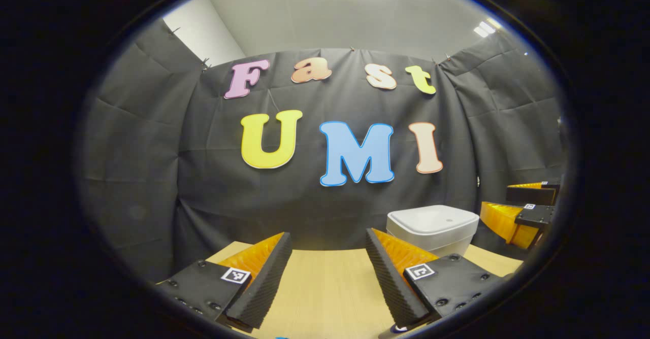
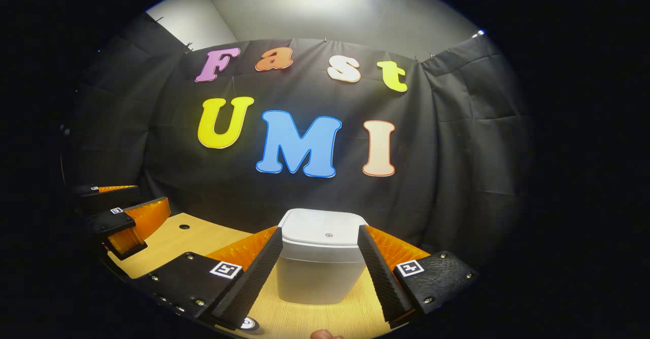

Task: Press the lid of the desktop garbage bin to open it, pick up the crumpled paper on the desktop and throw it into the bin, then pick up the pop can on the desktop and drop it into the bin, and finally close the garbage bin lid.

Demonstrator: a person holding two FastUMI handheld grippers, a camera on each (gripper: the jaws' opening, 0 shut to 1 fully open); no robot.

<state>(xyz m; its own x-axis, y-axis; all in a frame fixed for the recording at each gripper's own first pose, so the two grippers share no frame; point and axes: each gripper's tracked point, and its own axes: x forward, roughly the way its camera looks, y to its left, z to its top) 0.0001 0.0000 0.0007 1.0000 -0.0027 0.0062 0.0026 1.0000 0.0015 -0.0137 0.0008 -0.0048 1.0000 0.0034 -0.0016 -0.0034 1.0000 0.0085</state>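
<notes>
1. The white plastic desktop bin [image 2: 321, 258] stands on the pale wooden counter [image 1: 325, 288] with its lid down, so by my reading pressing it open is yet to come.
2. The right gripper [image 2: 320, 270] has wide, empty fingers framing the bin, not touching.
3. The left gripper [image 1: 327, 278] is likewise wide and empty, the bin ahead to its right.
4. All steps look outstanding.

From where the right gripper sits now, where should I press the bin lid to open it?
Press the bin on its lid, coming straight down from above, near the small dot at its centre. The lid lies flat and shut, facing up, and the right gripper already frames it with open fingers.
</notes>
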